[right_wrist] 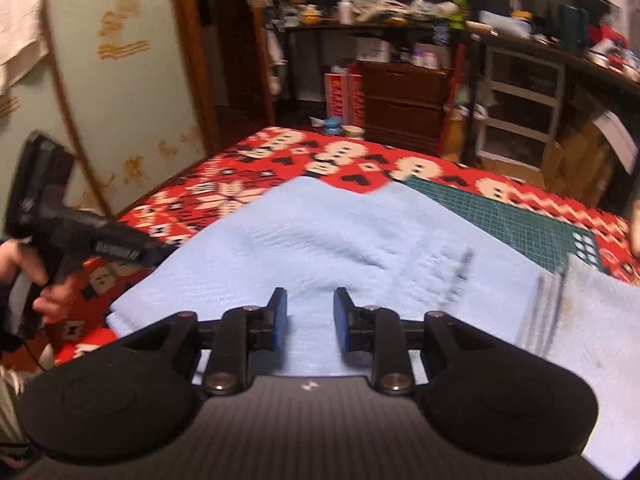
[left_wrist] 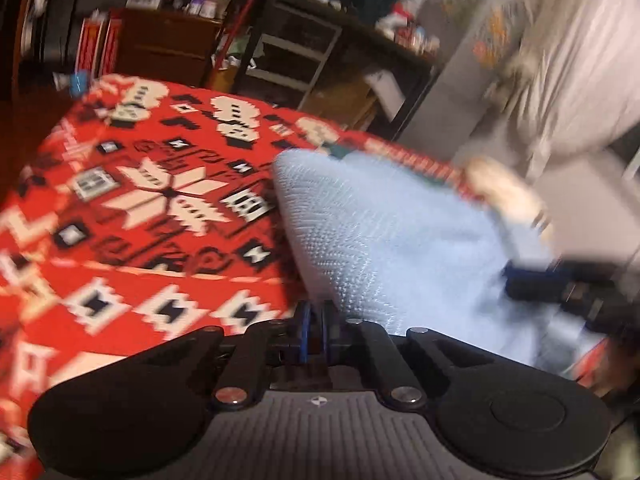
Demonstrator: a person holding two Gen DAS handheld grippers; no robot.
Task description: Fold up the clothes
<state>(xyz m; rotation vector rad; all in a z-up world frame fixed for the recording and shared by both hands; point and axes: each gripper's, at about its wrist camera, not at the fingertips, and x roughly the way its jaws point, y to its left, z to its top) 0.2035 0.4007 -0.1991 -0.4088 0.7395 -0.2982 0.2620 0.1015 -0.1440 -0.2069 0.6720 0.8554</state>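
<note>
A light blue knitted cloth (right_wrist: 320,240) lies spread on a red patterned blanket (right_wrist: 240,176). My right gripper (right_wrist: 311,312) hovers open just above the cloth's near part, with nothing between its blue pads. My left gripper (left_wrist: 316,316) is shut on the cloth's (left_wrist: 384,240) edge, which rises from its fingers in a raised fold. In the right wrist view the left gripper (right_wrist: 166,251) reaches in from the left, held by a hand (right_wrist: 52,296), its tip at the cloth's left edge. The right gripper (left_wrist: 520,280) shows blurred at the cloth's far side.
A green cutting mat (right_wrist: 500,216) lies on the blanket behind the cloth. Another pale blue folded cloth (right_wrist: 580,320) sits at the right. Beyond the blanket stand a brown drawer chest (right_wrist: 404,100) and cluttered shelves (right_wrist: 520,92). A pale wall (right_wrist: 120,80) is at the left.
</note>
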